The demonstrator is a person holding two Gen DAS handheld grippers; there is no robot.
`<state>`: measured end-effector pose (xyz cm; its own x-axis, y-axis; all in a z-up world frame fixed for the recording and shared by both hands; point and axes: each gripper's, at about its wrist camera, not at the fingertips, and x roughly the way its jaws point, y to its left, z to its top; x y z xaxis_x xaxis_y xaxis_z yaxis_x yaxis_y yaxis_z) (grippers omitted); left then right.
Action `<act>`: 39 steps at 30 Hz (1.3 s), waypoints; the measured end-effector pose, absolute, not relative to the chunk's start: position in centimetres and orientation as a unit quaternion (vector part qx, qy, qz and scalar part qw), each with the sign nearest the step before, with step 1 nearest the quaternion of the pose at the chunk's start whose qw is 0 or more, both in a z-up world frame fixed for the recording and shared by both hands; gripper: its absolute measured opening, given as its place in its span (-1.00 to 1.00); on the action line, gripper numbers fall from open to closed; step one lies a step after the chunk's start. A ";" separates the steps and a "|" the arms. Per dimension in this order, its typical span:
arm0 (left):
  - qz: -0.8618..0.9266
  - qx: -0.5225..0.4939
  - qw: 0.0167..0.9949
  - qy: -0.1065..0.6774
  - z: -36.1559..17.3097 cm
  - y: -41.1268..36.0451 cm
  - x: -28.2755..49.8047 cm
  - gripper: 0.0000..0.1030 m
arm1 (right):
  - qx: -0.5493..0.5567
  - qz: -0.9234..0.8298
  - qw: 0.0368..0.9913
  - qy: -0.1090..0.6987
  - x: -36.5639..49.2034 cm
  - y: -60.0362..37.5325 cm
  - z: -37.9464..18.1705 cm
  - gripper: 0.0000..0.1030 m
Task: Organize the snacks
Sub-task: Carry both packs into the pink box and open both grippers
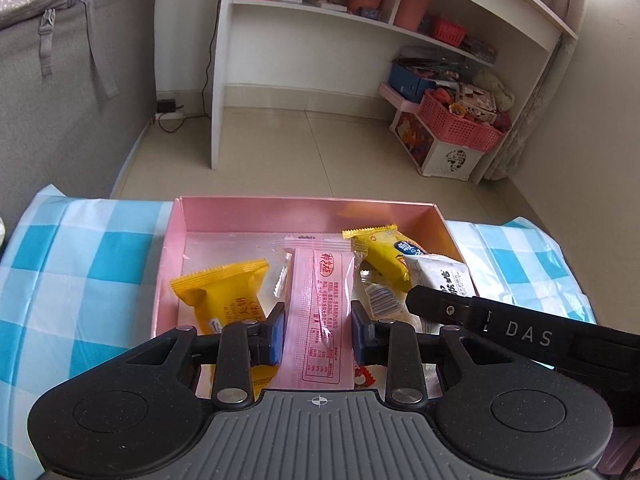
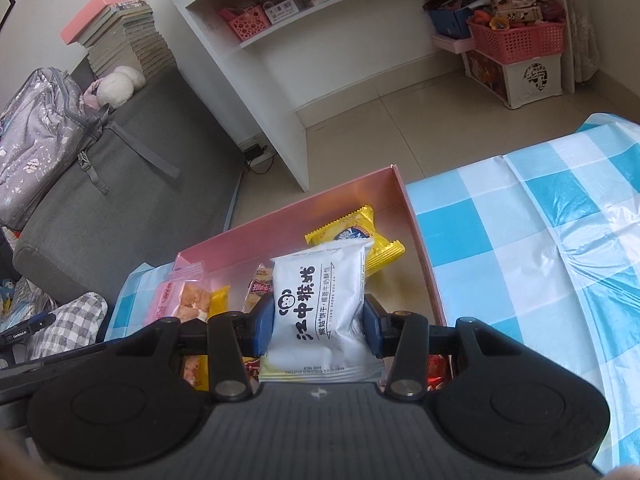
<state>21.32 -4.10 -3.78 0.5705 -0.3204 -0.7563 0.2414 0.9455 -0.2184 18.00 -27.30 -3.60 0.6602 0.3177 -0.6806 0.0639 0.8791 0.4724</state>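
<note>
Left tongs (image 1: 318,326) pinch a long pink plastic snack wrapper (image 1: 316,312); right tongs (image 2: 319,322) clamp a white foil biscuit packet (image 2: 320,304). Both hang over a shallow pink cardboard box (image 1: 304,212) holding yellow snack packets (image 1: 224,292). Blue-and-white checked cloth (image 1: 80,256) covers the surface; white shelving (image 1: 360,32) stands beyond.

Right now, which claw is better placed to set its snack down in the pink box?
Probably the left claw: its pink packet hangs centrally over the pink cardboard box; the right works near the box's right wall.
</note>
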 end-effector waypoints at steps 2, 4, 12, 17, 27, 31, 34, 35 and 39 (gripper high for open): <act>-0.154 -0.045 0.882 0.443 -4.6 -4.3 21.9 -0.43 | 0.245 0.075 0.876 0.408 18.1 -27.3 -3.9 -0.19; -0.147 -0.040 0.881 0.449 -5.3 -4.4 22.4 -0.43 | 0.253 0.078 0.873 0.410 18.3 -27.3 -4.3 -0.19; -0.132 -0.007 0.888 0.440 -6.3 -4.5 23.4 -0.43 | 0.259 0.089 0.871 0.407 18.7 -27.0 -4.7 -0.19; -0.121 0.002 0.894 0.431 -6.5 -4.8 23.9 -0.43 | 0.257 0.093 0.872 0.405 18.8 -26.9 -4.7 -0.19; -0.159 -0.010 0.893 0.421 -5.9 -4.0 22.9 -0.01 | 0.256 0.096 0.876 0.397 18.7 -27.3 -4.1 0.21; -0.165 -0.004 0.892 0.421 -5.2 -3.9 21.8 0.12 | 0.258 0.089 0.877 0.396 18.2 -27.6 -3.4 0.26; -0.168 0.007 0.895 0.414 -4.4 -4.0 20.7 0.30 | 0.255 0.079 0.879 0.396 17.6 -27.9 -2.8 0.33; -0.169 0.008 0.895 0.413 -4.2 -3.9 20.3 0.31 | 0.254 0.075 0.879 0.397 17.4 -28.0 -2.6 0.36; -0.174 0.003 0.894 0.414 -3.5 -3.4 18.5 0.39 | 0.237 0.065 0.882 0.401 16.2 -28.0 -1.8 0.45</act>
<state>18.54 -3.35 -3.47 0.5969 -0.3087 -0.7406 0.3129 0.9395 -0.1394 16.22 -28.04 -1.77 0.6692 0.3057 -0.6772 0.0756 0.8787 0.4714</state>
